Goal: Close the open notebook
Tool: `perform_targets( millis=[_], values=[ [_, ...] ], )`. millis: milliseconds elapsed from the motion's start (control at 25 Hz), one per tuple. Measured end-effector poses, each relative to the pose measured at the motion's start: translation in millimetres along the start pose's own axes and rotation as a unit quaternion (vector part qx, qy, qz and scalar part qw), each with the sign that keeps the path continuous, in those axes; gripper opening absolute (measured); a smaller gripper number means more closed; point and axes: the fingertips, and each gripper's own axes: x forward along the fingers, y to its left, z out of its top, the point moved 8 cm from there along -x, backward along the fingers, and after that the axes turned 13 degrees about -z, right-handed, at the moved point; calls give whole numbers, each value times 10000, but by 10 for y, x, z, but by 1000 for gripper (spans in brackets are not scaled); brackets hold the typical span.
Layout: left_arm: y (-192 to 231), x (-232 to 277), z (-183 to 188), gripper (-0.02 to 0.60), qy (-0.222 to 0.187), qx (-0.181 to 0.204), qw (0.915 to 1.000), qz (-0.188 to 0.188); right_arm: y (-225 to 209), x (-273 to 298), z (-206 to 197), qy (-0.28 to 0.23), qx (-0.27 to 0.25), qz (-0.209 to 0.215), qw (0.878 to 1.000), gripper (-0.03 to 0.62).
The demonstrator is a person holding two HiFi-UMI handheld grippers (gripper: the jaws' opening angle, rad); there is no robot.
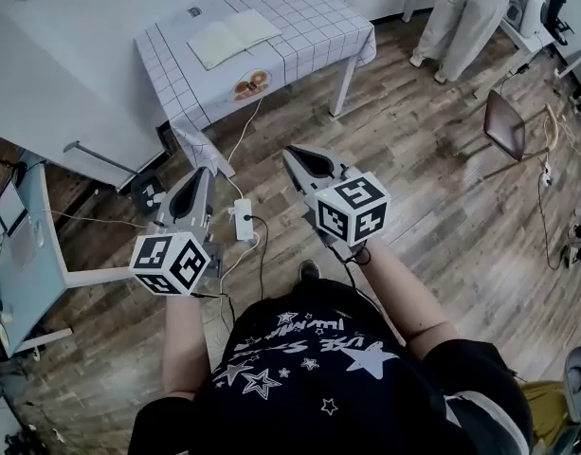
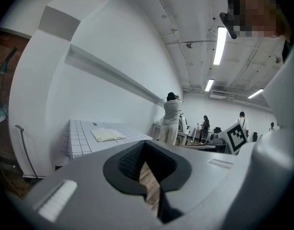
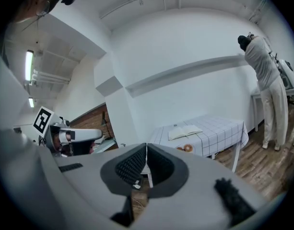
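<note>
The open notebook (image 1: 233, 36) lies flat with pale pages up on a table with a white checked cloth (image 1: 314, 22), far ahead of both grippers. It also shows in the left gripper view as the notebook (image 2: 108, 135) and in the right gripper view as the notebook (image 3: 184, 132). My left gripper (image 1: 204, 172) and right gripper (image 1: 294, 154) hang over the wooden floor, well short of the table. Both point toward it. The left gripper (image 2: 144, 143) has its jaw tips together with nothing in them. The right gripper (image 3: 147, 145) is shut and empty too.
An orange-brown round picture or dish (image 1: 251, 84) sits at the cloth's near edge. A white power strip (image 1: 243, 219) with cables lies on the floor between the grippers. A person (image 1: 465, 17) stands at the back right, near a brown chair (image 1: 506, 126). A pale desk (image 1: 25, 254) stands at left.
</note>
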Motion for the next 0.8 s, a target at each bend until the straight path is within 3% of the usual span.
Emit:
perform_targets(
  millis=[240,520,800],
  values=[
    [-17,201,17,9,-120,-96,9997,190,-204,109,49,69,-40,193,9998,17],
    [-27,287,-40,9,-237,-281,9993,118,-228,204,30,233,-81,295,9993,17],
    [470,427,-41,9,-460,-434,9971,412,-227,546,87,351,-344,279,9984,17]
  ],
)
